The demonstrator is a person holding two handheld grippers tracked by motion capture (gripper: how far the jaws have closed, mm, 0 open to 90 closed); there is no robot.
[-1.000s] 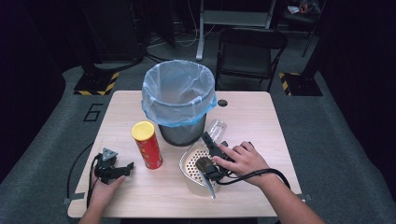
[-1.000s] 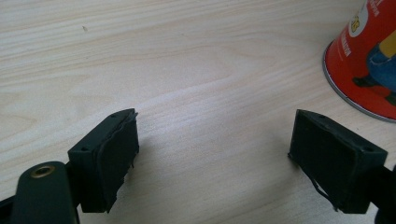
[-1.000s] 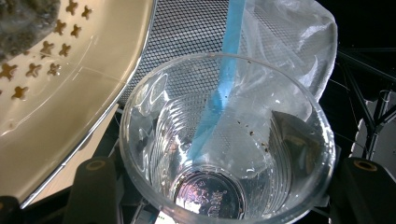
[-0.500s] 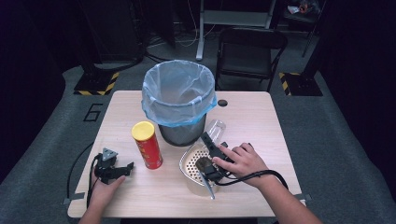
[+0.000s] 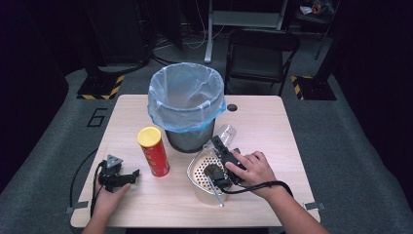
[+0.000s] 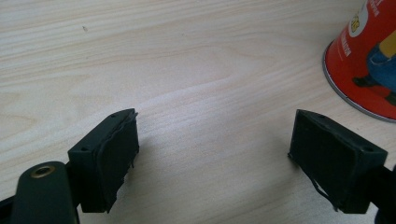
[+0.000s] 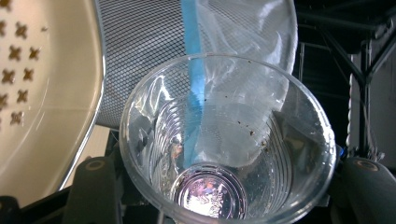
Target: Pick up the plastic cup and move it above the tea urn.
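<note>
- The high view looks forward and down over my whole table point(image 5: 272, 122) from above my side.
- My left gripper view sits low, close over the tabletop, facing the red can point(image 6: 369, 60), which the high view shares.
- My right gripper view looks closely into a clear cup point(image 7: 229, 140) toward the mesh bin point(image 7: 140, 42), shared likewise.

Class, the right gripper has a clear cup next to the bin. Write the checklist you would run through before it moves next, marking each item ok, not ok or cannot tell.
1. Cup between the right gripper's jaws: ok, though firmness of grip cannot tell.
2. Cup empty: ok, only specks inside.
3. Bin upright, liner open: ok.
4. Lift path past the white basket: cannot tell, it sits close beside the gripper.
5. Left gripper open and out of the way: ok.
6. Can standing apart from the bin: ok.
</note>
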